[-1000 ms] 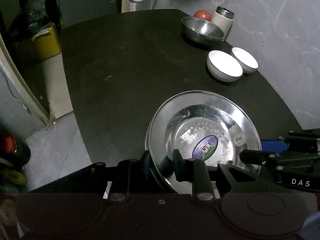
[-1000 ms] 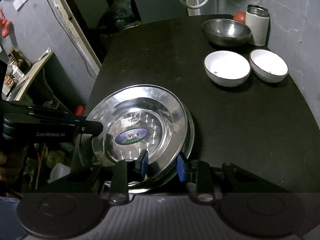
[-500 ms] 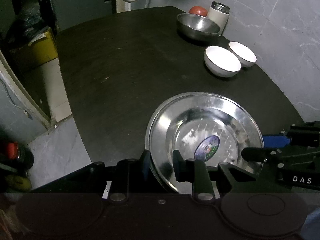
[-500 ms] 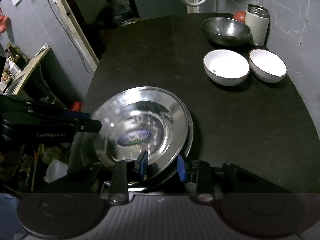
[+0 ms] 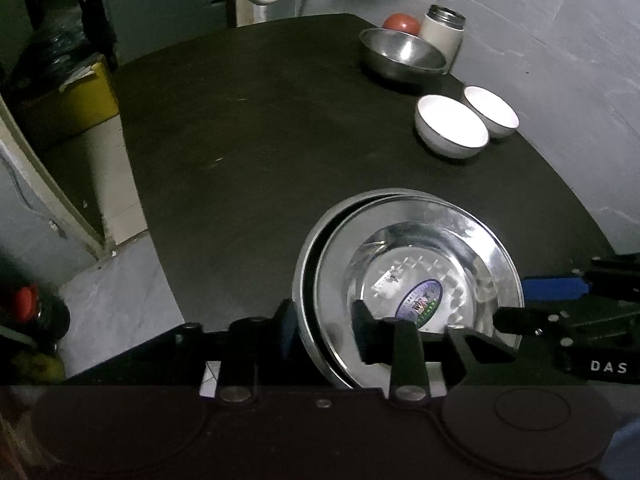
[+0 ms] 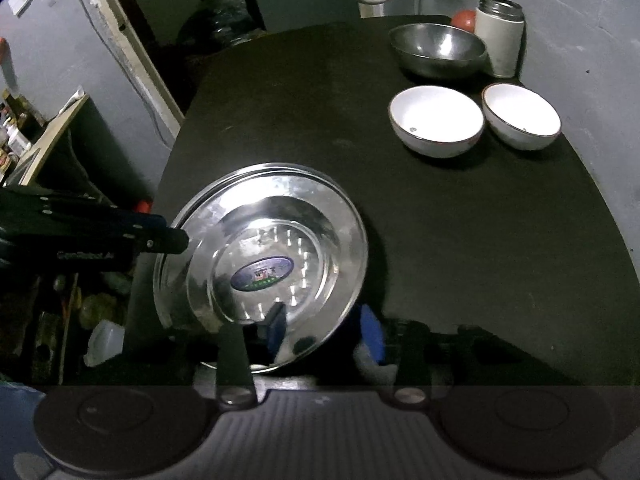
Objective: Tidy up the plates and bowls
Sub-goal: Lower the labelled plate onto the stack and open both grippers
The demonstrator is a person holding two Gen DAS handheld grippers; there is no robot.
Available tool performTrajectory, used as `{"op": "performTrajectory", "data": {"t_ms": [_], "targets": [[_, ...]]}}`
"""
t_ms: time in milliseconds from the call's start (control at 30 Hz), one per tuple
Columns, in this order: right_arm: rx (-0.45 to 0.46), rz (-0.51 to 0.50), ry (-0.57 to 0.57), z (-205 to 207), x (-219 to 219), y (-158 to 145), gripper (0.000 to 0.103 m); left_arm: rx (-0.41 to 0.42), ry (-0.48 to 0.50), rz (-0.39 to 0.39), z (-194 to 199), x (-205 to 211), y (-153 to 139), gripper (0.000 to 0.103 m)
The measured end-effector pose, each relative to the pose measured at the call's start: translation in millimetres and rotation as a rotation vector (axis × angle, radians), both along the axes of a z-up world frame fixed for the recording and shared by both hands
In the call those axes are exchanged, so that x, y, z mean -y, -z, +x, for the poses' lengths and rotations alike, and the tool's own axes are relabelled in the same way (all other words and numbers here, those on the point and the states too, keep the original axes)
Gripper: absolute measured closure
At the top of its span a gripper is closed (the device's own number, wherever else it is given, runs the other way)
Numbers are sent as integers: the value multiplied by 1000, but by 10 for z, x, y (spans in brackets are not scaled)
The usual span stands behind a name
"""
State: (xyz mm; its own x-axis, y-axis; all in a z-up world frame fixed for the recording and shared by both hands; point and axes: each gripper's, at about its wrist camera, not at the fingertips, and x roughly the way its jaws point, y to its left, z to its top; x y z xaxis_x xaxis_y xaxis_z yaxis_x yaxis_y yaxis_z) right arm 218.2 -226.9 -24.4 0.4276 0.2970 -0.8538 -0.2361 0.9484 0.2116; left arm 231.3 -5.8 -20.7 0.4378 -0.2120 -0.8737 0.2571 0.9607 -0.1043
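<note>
The left gripper (image 5: 322, 330) has its two fingers spread, one outside and one inside the near-left rims of the stacked steel plates; whether the pads touch metal cannot be told. The right gripper (image 6: 322, 326) also stands with fingers apart, astride the top plate's near-right rim, its left pad over the plate's inner face and its right pad blurred just outside the edge.

The top steel plate (image 6: 276, 264), with an oval sticker in its well, lies shifted off centre on the lower steel plate (image 5: 306, 280), whose rim shows as a crescent on the left side. The pair sits at the near-left corner of the black table (image 6: 460, 220), the lower rim reaching the table's left edge, with floor and clutter below.

Beyond the plates the tabletop runs bare toward its far end and to its right edge. Away from the plates toward the far right stand two white bowls (image 6: 438, 120) just beside each other along the wall side. Farther still from the plates is a steel bowl (image 6: 438, 52), with a white canister (image 6: 500, 42) close at its right and a red round thing (image 6: 464, 20) partly hidden behind them. A grey wall borders the table's right side.
</note>
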Motion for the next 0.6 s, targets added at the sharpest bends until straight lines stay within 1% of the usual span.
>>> {"op": "performTrajectory", "data": {"t_ms": [33, 100, 133, 200, 233, 267, 300, 333, 400, 433, 500, 600], "targets": [[1, 1, 5, -3, 11, -2, 48, 2, -6, -1, 5, -10, -3, 57], [4, 5, 14, -6, 27, -3, 38, 13, -21, -6, 22, -38, -21, 39], [5, 6, 18, -9, 34, -5, 36, 19, -27, -7, 30, -47, -29, 36], [7, 10, 27, -6, 50, -7, 26, 26, -35, -8, 58, -55, -42, 26], [9, 14, 32, -5, 59, -6, 22, 28, -43, -5, 74, -57, -44, 22], [11, 20, 36, 1, 72, -7, 16, 30, -52, 1, 91, -59, -46, 14], [15, 26, 40, 4, 82, -12, 13, 33, -64, 8, 105, -63, -48, 8], [18, 29, 46, 2, 93, -12, 12, 37, -74, 14, 121, -69, -52, 6], [22, 29, 61, 4, 116, -6, 6, 41, -88, 19, 161, -87, -52, 3], [24, 32, 68, 4, 128, -3, 5, 40, -93, 20, 190, -93, -51, 2], [28, 40, 86, 18, 166, 8, 2, 39, -107, 21, 254, -103, -43, 1], [65, 71, 124, 21, 242, -10, 1, 35, -122, 20, 381, -105, -35, 1]]}}
